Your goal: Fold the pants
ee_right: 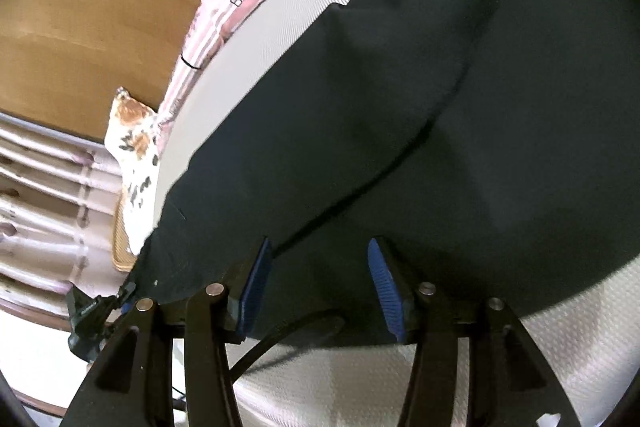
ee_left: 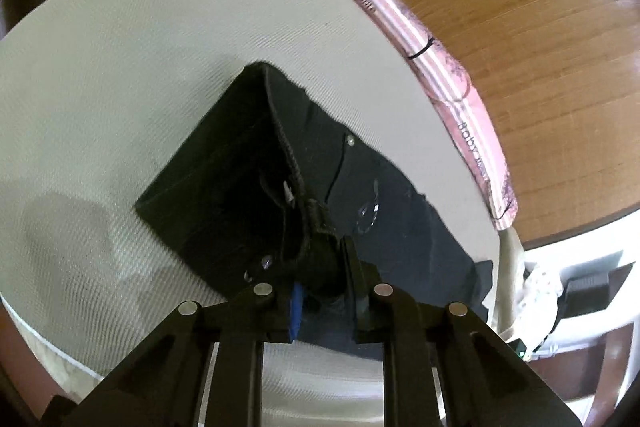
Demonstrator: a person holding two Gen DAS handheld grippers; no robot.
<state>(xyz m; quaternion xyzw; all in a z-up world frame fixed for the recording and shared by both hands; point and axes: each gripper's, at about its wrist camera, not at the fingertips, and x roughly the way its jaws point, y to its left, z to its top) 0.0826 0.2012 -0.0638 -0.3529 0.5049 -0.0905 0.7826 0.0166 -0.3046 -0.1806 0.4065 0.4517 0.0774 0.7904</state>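
Note:
Black pants (ee_left: 240, 171) lie on a white mattress (ee_left: 120, 67). In the left wrist view the waistband end shows, with the fly, rivets and inner label, one flap raised. My left gripper (ee_left: 320, 283) is shut on the waistband by the fly. In the right wrist view the two legs of the pants (ee_right: 400, 107) spread across the mattress (ee_right: 560, 347). My right gripper (ee_right: 320, 279) is open, its blue pads (ee_right: 384, 283) just above the dark cloth near its edge.
A pink printed bumper (ee_left: 400, 19) runs along the mattress edge, with wooden floor (ee_left: 520, 27) beyond. A floral cushion (ee_right: 136, 147) and a wicker basket (ee_right: 120, 247) sit by the mattress corner. A white slatted frame (ee_right: 40, 187) stands at left.

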